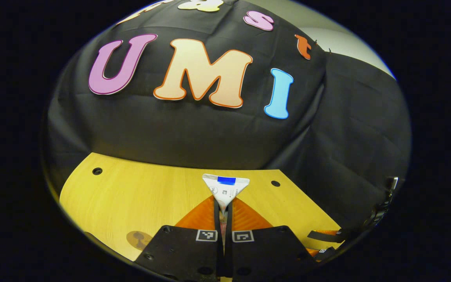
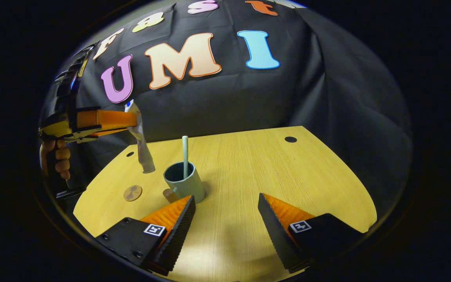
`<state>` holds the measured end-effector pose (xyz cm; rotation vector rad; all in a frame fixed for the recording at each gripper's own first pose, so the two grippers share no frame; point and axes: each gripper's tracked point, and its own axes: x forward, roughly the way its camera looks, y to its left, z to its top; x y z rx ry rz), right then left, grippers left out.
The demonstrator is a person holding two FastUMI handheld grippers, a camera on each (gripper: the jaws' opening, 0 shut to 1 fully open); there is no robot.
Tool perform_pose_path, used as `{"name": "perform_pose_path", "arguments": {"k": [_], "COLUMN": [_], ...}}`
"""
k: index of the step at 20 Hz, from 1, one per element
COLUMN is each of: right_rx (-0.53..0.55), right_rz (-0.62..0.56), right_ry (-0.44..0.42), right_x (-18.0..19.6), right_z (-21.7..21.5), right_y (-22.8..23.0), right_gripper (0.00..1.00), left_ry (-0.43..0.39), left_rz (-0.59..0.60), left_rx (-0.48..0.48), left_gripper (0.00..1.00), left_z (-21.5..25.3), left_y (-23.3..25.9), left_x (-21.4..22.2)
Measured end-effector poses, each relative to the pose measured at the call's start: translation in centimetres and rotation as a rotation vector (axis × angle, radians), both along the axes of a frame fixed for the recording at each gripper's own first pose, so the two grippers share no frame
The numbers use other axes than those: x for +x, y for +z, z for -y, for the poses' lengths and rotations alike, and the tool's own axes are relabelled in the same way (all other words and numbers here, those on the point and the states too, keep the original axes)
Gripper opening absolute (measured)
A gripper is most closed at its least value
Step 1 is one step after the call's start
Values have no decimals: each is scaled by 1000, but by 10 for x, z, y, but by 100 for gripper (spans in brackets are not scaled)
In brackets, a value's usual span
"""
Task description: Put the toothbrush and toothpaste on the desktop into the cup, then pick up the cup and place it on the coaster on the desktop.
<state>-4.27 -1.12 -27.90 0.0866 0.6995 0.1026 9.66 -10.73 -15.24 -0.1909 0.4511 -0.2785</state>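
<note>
Now the left gripper (image 2: 131, 123) pinches the toothpaste (image 2: 142, 150) by its crimped end, so the tube hangs near upright, cap down, just left of and above the cup (image 2: 184, 184), which holds the toothbrush (image 2: 185, 154). Nearer the cup, the right gripper (image 2: 225, 215) is spread and empty.

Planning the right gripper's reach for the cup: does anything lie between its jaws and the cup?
In the right gripper view, only bare desktop lies between the open right gripper and the cup, which stands just beyond its near finger.
</note>
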Motion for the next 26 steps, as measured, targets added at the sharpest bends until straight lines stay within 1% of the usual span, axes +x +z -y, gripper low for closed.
{"name": "perform_pose_path", "arguments": {"k": [6,7,9,13,14,15,16,17,18,20,21,22,23,26], "right_rx": [-31,-33,-34,-32,-30,-29,-26,-24,-21,-7,-1,7,15,40], "right_rz": [-9,-11,-15,-26,-25,-26,-28,-32,-37,-44,-46,-46,-48,-60], "right_ry": [-26,-32,-42,-42,-38,-33,-27,-20,-13,10,25,43,64,137], "right_x": [-8,-8,-10,-11,-11,-10,-9,-8,-7,-4,-3,-1,0,2], "right_z": [22,27,33,41,41,42,41,41,40,35,31,28,23,9], "right_y": [0,1,0,-1,0,0,0,-1,-1,1,2,4,5,9], "right_gripper": [99,99,99,99,99,99,95,95,95,95,99,99,99,99], "left_ry": [0,4,12,20,11,11,19,26,40,64,73,75,79,129], "left_rz": [-52,-61,-81,-130,-149,-156,-167,-161,-146,-129,-132,-127,-125,-88], "left_rx": [-28,-30,-22,-2,-3,-4,0,0,3,32,45,48,47,80], "left_gripper": [0,2,0,0,1,5,6,12,20,57,75,86,94,96], "left_z": [23,24,26,30,33,35,34,34,32,27,25,24,23,10], "left_y": [-26,-31,-41,-61,-65,-69,-73,-73,-71,-71,-73,-76,-75,-69], "left_x": [17,18,20,15,11,2,-3,-6,-7,-13,-17,-22,-26,-38]}}
